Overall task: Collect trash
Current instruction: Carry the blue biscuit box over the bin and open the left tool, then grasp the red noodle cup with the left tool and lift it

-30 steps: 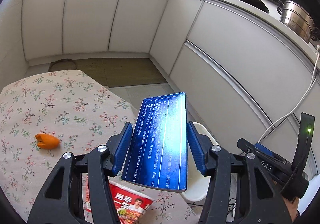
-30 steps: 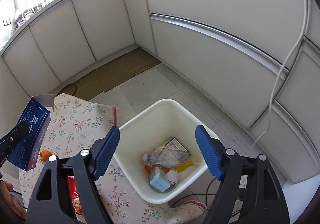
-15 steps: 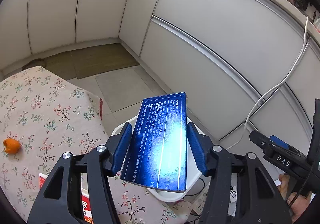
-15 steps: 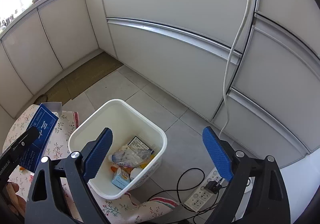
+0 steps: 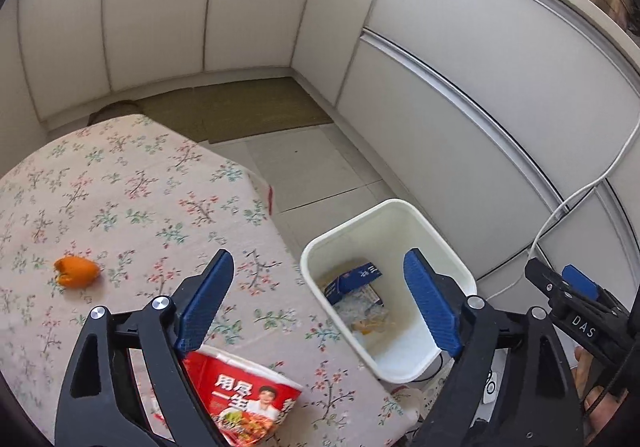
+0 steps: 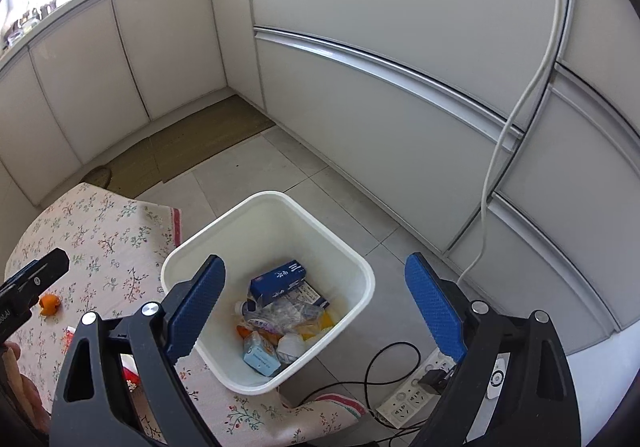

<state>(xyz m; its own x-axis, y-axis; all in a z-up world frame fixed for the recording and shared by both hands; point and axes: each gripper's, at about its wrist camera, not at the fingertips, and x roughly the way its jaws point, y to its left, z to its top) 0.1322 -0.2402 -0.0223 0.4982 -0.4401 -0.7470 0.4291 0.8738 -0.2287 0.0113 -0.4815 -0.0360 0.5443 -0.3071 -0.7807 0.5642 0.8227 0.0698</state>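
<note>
The glossy dark-blue cardboard box [image 6: 278, 281] with white lettering lies tilted on top of the heap inside my white square plastic waste bin [image 6: 362, 275], which stands on the grey floor tiles just beside the table corner. Under it sit a crumpled clear plastic bag [image 6: 286, 313] and a pale-blue carton [image 6: 260, 357]. On the flowered tablecloth, an orange peel piece [image 5: 76, 272] rests alone, and a red instant-noodle wrapper [image 5: 244, 399] lies near the edge.

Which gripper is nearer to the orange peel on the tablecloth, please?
Left. The left gripper hangs over the table edge, just right of the orange peel; the right gripper is over the white bin, farther off.
</note>
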